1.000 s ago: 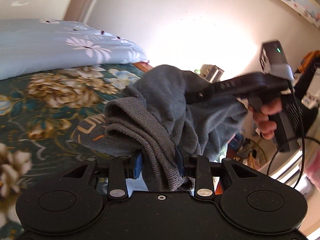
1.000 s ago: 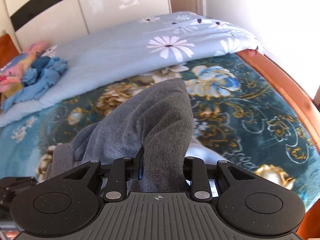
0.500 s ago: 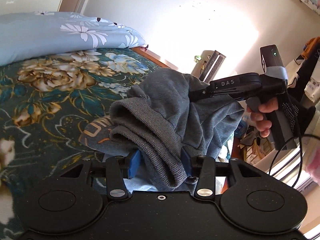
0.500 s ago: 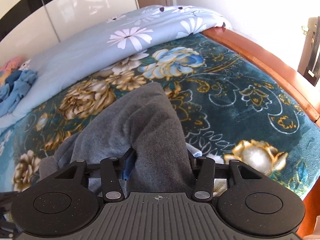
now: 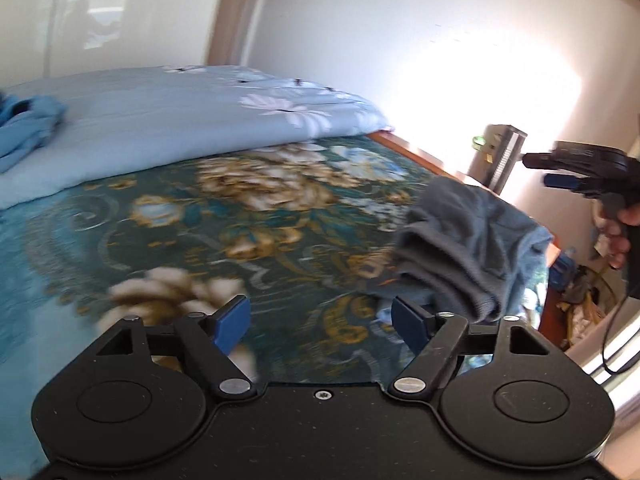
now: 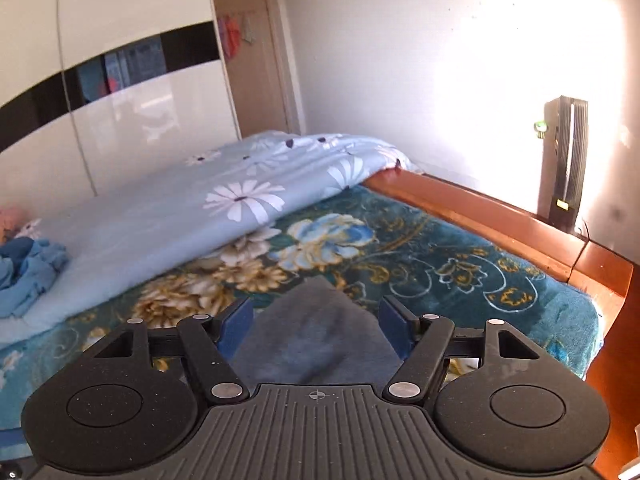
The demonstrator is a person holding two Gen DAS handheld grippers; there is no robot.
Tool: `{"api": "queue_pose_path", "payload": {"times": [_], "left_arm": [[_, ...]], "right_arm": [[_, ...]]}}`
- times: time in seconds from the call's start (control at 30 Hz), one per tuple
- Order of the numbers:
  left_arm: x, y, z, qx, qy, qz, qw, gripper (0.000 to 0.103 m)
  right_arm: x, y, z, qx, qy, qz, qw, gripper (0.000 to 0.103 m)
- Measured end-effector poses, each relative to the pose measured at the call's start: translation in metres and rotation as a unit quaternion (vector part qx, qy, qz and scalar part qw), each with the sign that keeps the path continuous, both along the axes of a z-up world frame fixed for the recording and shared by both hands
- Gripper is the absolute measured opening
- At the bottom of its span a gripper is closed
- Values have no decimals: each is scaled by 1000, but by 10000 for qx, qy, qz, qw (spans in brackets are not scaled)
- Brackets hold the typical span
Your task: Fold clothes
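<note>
Both grippers' jaws have just been opening: left gripper [image 5: 318, 318] gapes empty, right gripper [image 6: 314, 322] loosely straddles the bunched grey knit garment [image 6: 316, 340], probably dropping it on the teal floral blanket [image 5: 168, 220].

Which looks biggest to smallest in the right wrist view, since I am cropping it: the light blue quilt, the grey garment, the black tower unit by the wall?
1. light blue quilt, largest by far.
2. grey garment, though nearness to the camera enlarges it and the gripper hides part.
3. black tower unit, smallest, but farthest away, so true size is unsure.
</note>
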State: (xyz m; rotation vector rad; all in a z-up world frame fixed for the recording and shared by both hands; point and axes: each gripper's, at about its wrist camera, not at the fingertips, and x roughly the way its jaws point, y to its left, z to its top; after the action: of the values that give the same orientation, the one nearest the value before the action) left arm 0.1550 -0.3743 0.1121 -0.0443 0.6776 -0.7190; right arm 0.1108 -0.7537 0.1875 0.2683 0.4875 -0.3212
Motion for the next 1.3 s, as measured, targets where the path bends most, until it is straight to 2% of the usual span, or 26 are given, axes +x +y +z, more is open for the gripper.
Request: {"api": "queue_pose_path", "payload": {"times": [0.03, 0.1, 0.2, 0.37, 0.47, 0.63, 0.67, 0.7, 0.77, 0.87, 1.07, 1.2, 1.3], "left_arm": [[2, 14, -1, 0, 72, 169, 9998, 77], [3, 46, -3, -85, 181, 501, 9985, 77], [0, 91, -6, -79, 185, 1025, 9945, 80], [-12, 164, -15, 115, 66, 1645, 9863, 84], [-21, 205, -24, 394, -35, 2041, 9781, 85], [-39, 268, -34, 537, 35, 2638, 9631, 86], [-43, 279, -36, 593, 19, 2732, 9601, 87], [-48, 287, -37, 663, -4, 2818, 9572, 88], [-60, 302, -41, 784, -49, 2976, 9515, 88], [-76, 322, -45, 866, -50, 3201, 9434, 89], [-104, 352, -45, 882, -4, 3668, 9261, 92], [-112, 357, -48, 943, 28, 3780, 9210, 94], [-112, 355, -52, 988, 38, 3784, 9204, 94]], "right_arm": [[-3, 13, 2, -16, -85, 57, 9999, 68], [-5, 42, 2, -112, -150, 158, 9997, 77], [-5, 93, -3, -214, -168, 442, 9987, 78], [16, 187, -28, -198, 59, 1338, 9908, 80], [28, 244, -48, -233, 218, 1817, 9828, 80], [34, 328, -75, -12, 351, 2389, 9704, 80], [32, 343, -79, 49, 351, 2476, 9682, 82], [29, 357, -84, 109, 346, 2565, 9659, 88], [21, 385, -93, 187, 339, 2751, 9606, 91], [5, 419, -106, 108, 390, 3076, 9506, 91], [-23, 460, -123, 60, 561, 3374, 9397, 91], [-37, 477, -129, -44, 581, 3435, 9373, 92], [-44, 484, -133, -87, 648, 3499, 9345, 92]]}}
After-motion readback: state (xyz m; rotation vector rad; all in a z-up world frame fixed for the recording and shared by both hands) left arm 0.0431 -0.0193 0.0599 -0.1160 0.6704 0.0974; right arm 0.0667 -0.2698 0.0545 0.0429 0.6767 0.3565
